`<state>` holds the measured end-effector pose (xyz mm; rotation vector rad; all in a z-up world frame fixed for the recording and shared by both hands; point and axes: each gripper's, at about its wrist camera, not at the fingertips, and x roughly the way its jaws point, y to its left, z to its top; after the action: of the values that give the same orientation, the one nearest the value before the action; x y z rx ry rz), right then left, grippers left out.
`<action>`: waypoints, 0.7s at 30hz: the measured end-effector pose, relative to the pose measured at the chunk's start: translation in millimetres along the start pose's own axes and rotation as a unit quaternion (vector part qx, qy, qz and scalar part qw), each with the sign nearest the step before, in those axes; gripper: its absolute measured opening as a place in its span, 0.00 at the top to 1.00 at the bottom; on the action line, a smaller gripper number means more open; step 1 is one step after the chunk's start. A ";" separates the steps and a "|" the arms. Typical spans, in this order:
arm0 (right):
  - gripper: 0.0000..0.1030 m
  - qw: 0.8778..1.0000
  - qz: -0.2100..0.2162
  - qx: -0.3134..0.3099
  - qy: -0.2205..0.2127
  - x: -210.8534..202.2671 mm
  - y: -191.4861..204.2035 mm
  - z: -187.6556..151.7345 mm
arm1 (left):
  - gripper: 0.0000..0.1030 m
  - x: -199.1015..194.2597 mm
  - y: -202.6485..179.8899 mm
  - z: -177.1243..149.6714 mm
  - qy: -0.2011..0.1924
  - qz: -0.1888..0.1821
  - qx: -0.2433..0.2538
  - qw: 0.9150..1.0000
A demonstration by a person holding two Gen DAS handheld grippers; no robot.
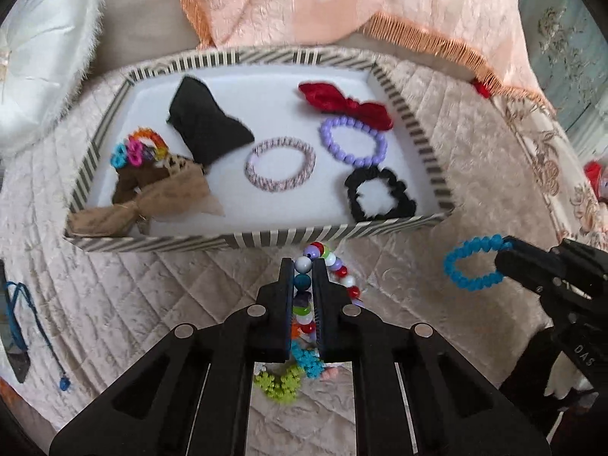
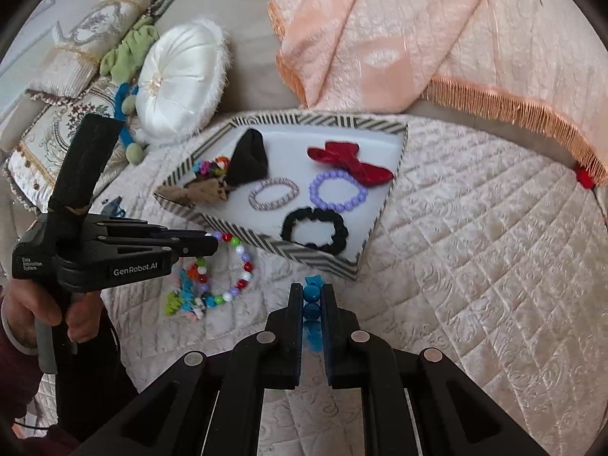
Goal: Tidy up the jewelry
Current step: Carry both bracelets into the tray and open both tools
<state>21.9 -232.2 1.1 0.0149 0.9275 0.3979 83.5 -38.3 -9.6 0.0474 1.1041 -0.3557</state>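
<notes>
A striped tray (image 1: pixel 266 238) (image 2: pixel 315 254) holds a black bow, a red bow (image 1: pixel 347 104), a pink woven bracelet (image 1: pixel 280 169), a purple bead bracelet (image 1: pixel 353 141), a black scrunchie (image 1: pixel 380 193), brown bows and small coloured ties. My left gripper (image 1: pixel 304 266) (image 2: pixel 212 245) is shut on a multicoloured bead bracelet (image 1: pixel 338 269) (image 2: pixel 231 269) just in front of the tray. At the right, my right gripper (image 2: pixel 312 292) (image 1: pixel 503 252) is shut on a blue bead bracelet (image 1: pixel 471 266) (image 2: pixel 312 296), lifted off the quilt.
Green and blue flower-shaped pieces (image 1: pixel 283 382) (image 2: pixel 182 300) lie on the quilted cover under the left gripper. A blue cord (image 1: pixel 34 323) lies at the left. A white round cushion (image 2: pixel 178 79) and a peach fringed cloth (image 2: pixel 437 38) lie behind the tray. A hand (image 2: pixel 41 304) grips the left handle.
</notes>
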 end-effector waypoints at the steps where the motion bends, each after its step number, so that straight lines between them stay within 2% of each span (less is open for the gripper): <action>1: 0.92 1.000 -0.001 -0.002 -0.003 -1.9 1.6 1.1 | 0.92 -4.3 -1.2 0.8 -0.005 0.000 0.000 1.000; 9: 0.92 1.000 -0.002 -0.016 -0.016 -16.4 12.0 8.1 | 0.92 -35.8 -3.3 3.8 -0.037 0.012 0.005 0.999; 21: 0.92 0.999 0.006 -0.035 -0.030 -25.2 26.5 23.9 | 0.92 -61.4 2.8 10.9 -0.057 0.023 0.008 0.998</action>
<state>18.5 -212.4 39.9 -0.0318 0.8551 0.4380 69.3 -22.2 48.9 0.0650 0.9855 -0.3229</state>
